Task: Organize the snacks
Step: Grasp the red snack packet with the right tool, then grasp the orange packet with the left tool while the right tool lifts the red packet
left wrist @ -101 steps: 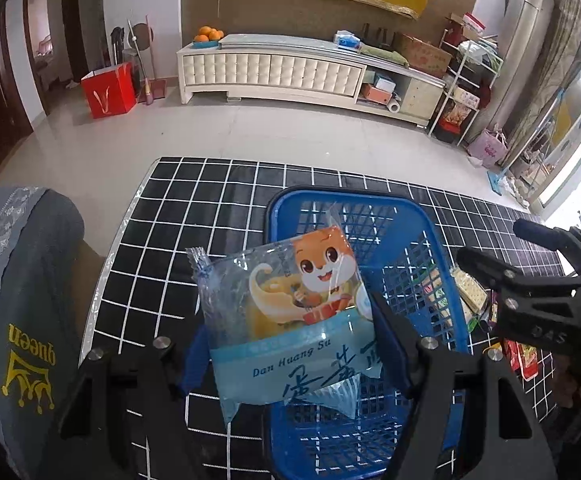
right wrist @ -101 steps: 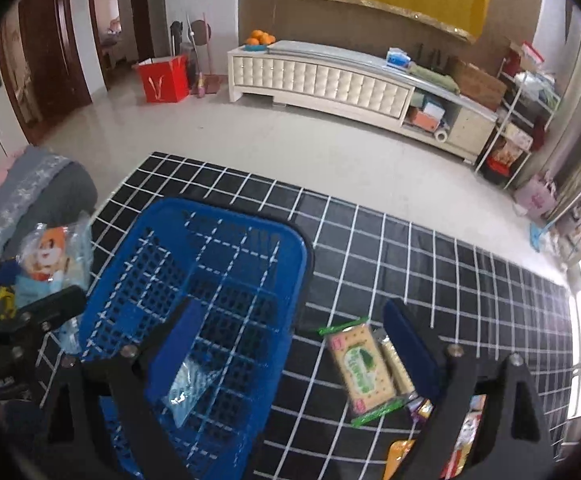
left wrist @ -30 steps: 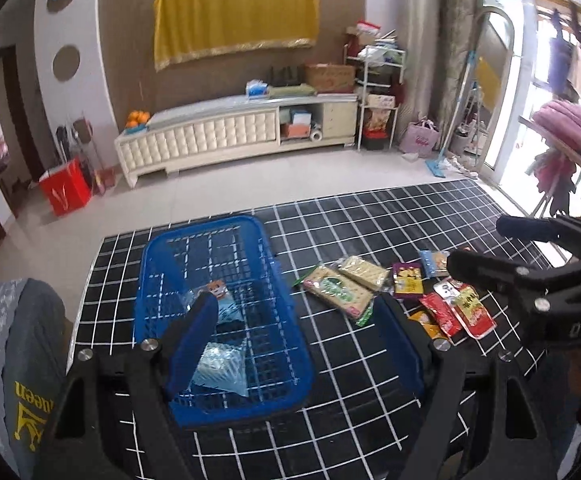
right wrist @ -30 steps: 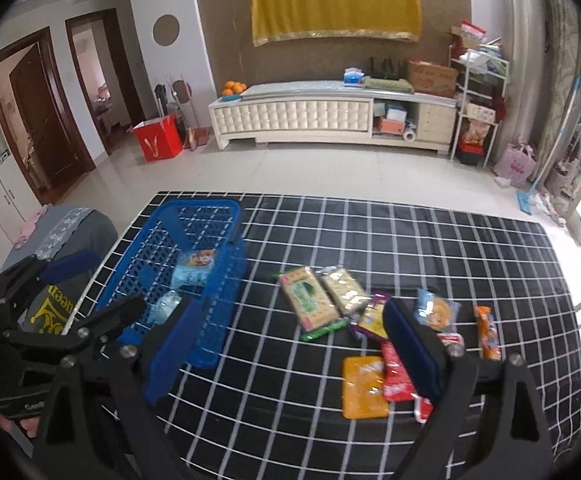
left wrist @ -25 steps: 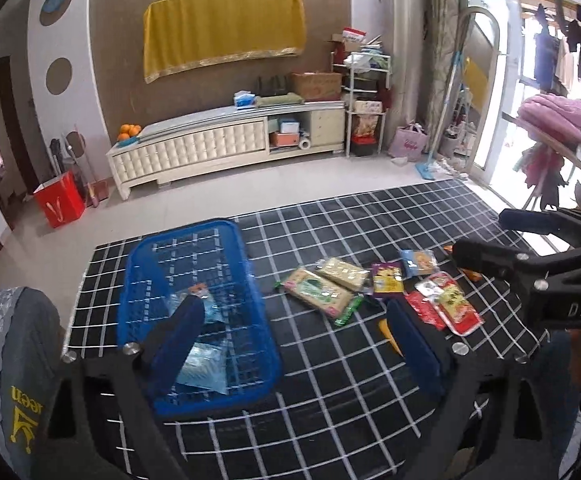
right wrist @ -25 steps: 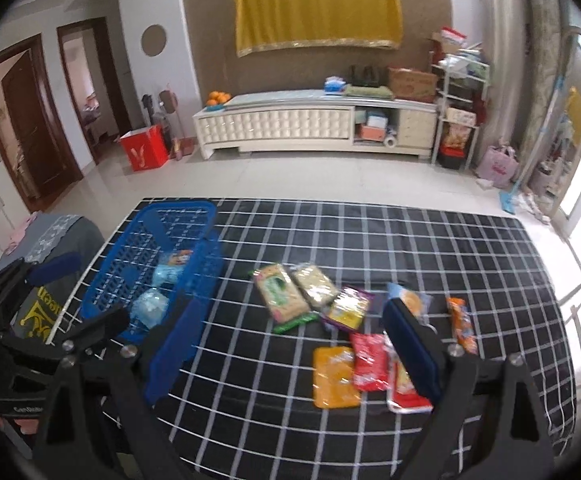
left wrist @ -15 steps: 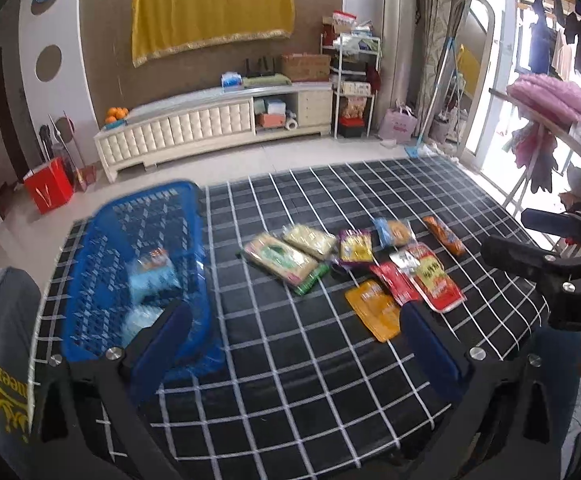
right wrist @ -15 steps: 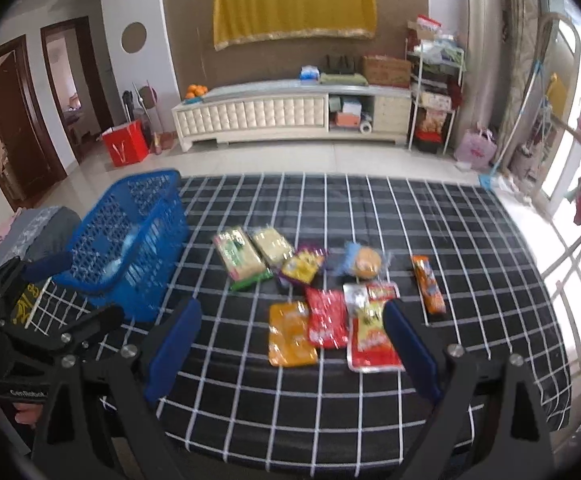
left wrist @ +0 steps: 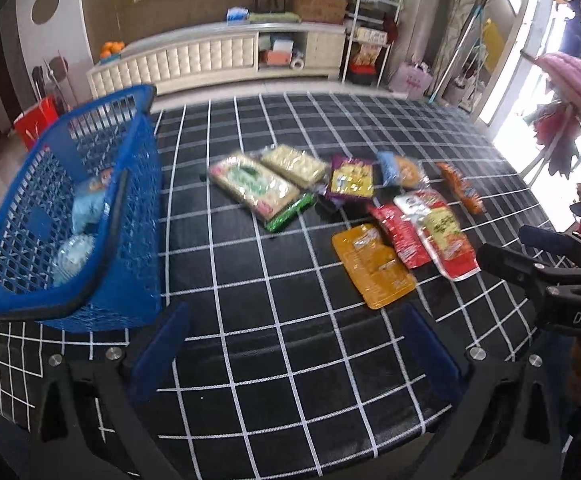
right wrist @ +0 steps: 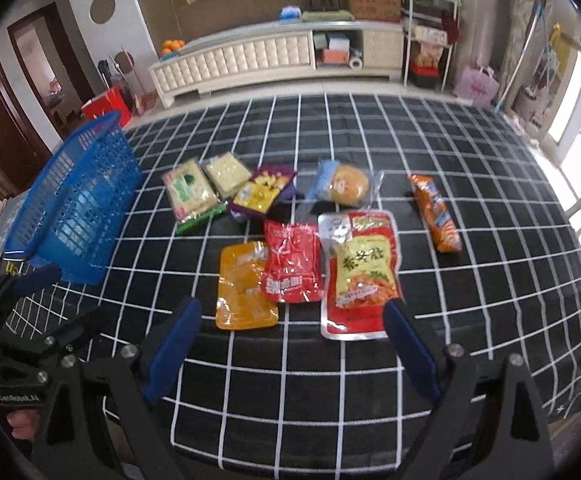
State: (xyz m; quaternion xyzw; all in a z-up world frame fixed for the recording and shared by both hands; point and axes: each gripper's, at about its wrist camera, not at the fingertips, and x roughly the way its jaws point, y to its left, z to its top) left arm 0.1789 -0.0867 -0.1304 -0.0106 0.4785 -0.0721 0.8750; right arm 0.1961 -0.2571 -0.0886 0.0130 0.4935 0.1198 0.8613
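Nine snack packets [right wrist: 290,264] lie loose on the black checked cloth [right wrist: 490,280]; two pale-blue packets [left wrist: 78,232] sit inside the one blue basket [left wrist: 138,208] at its left end; left gripper [left wrist: 294,344] and right gripper [right wrist: 290,340] gape wide, empty; "DAS" shows on the right gripper.

The right tool [left wrist: 546,258] reads "DAS"; the left tool [right wrist: 46,300] reads "CenRobot.AI".

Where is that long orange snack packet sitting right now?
In the right wrist view, the long orange packet lies alone on the checked cloth, far right of the pile, right of the bun packet.
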